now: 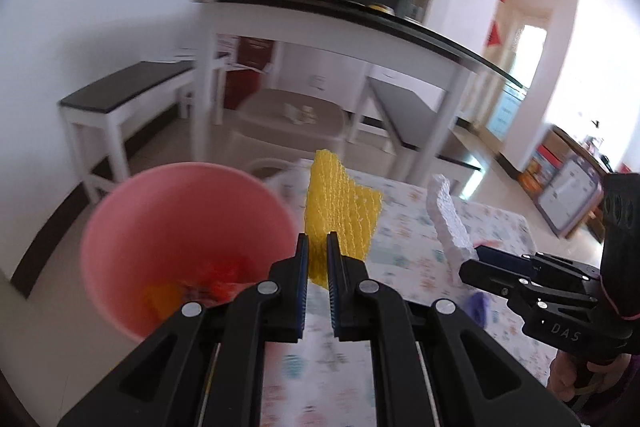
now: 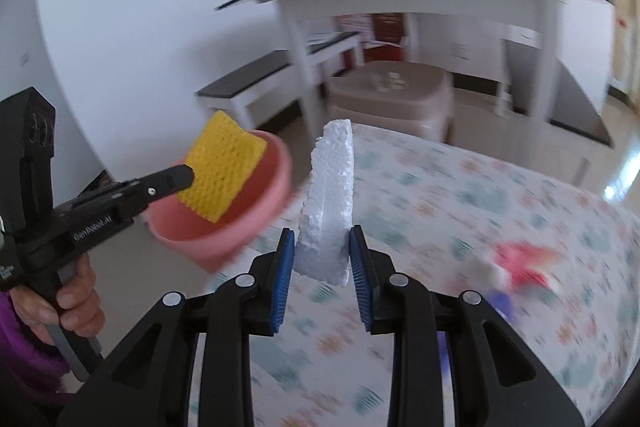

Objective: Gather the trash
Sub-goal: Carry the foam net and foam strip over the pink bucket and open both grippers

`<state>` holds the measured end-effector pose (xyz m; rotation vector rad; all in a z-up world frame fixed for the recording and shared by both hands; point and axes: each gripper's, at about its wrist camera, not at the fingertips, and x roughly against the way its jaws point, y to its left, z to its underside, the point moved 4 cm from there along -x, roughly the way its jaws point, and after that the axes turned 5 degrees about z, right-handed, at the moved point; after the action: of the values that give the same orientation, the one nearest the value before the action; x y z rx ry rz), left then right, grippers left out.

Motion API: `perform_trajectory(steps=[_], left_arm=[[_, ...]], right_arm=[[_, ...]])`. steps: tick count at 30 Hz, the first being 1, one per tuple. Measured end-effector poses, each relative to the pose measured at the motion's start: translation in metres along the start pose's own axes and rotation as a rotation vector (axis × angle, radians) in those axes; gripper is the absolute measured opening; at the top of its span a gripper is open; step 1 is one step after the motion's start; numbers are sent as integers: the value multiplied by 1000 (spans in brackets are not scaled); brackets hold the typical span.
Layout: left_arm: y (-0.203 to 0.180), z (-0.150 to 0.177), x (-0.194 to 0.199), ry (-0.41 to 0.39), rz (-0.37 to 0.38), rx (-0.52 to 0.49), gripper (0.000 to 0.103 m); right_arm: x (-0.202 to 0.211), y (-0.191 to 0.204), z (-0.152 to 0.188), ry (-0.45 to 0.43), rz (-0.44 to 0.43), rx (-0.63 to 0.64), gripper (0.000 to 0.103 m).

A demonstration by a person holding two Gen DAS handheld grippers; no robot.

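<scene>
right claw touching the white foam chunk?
Touching. Right wrist view: both pads of the right claw press the sides of the white foam chunk, held off the table.

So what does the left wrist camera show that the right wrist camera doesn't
Only the left wrist view looks into the pink bin, showing red and orange scraps at its bottom. Only the right wrist view shows the person's hand on the left hand-held gripper, and blurry red and white litter on the tablecloth. Both show the yellow foam net in the left one, the white styrofoam piece in the right hand-held gripper, and the floral tablecloth.
</scene>
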<state>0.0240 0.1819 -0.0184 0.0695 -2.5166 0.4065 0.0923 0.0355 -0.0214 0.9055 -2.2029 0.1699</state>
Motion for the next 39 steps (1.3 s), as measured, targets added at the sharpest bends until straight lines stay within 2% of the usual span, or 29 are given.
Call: perform_trajectory(steps=[7, 13, 23, 31, 35, 39], left_arm=[[54, 4, 17, -15, -107, 75, 8], [77, 14, 17, -4, -153, 106, 8], [91, 24, 2, 35, -203, 96, 8], [98, 31, -10, 72, -219, 106, 9], [102, 31, -10, 78, -222, 121, 11], [106, 32, -10, 84, -227, 144, 18]], right_arm=[[-41, 63, -34, 43, -125, 90, 29], [-78, 94, -40, 109, -167, 90, 29], [-116, 99, -25, 188, -161, 48, 29], [-124, 101, -24, 193, -174, 26, 29], [-127, 103, -24, 201, -186, 14, 30], [-128, 103, -21, 206, -186, 22, 30]])
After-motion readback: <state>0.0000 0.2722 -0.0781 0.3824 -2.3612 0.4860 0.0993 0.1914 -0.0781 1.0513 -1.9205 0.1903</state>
